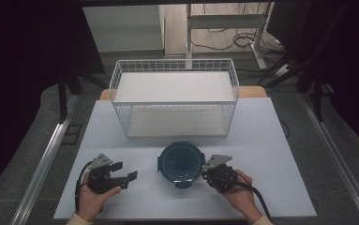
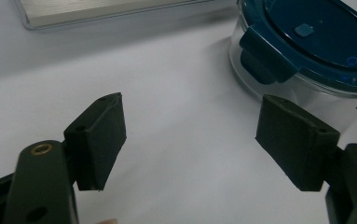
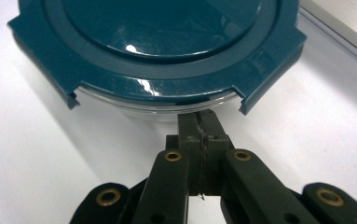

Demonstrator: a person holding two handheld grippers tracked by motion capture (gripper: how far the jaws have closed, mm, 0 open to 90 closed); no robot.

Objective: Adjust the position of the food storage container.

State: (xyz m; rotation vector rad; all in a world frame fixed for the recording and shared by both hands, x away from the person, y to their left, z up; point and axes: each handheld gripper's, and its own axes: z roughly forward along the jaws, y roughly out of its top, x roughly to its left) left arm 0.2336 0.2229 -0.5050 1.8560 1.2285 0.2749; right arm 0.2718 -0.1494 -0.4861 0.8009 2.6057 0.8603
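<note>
A round clear container with a dark teal clip-on lid (image 1: 181, 161) (image 2: 306, 42) (image 3: 153, 46) stands on the white table near its front edge. My left gripper (image 1: 124, 170) (image 2: 190, 140) rests on the table to the container's left, open, with nothing between its pads. One side latch of the lid (image 2: 264, 58) faces it, a short way off. My right gripper (image 1: 205, 171) (image 3: 199, 116) is at the container's right side, shut. Its tips touch the glass rim just under the lid, in a gap between two lid segments. I see nothing held between its pads.
A white wire basket (image 1: 177, 117) with a pale board in it stands behind the container, across the table's far half. The white tabletop (image 1: 261, 140) has bare room left and right of the basket. The floor beyond holds desk legs and cables.
</note>
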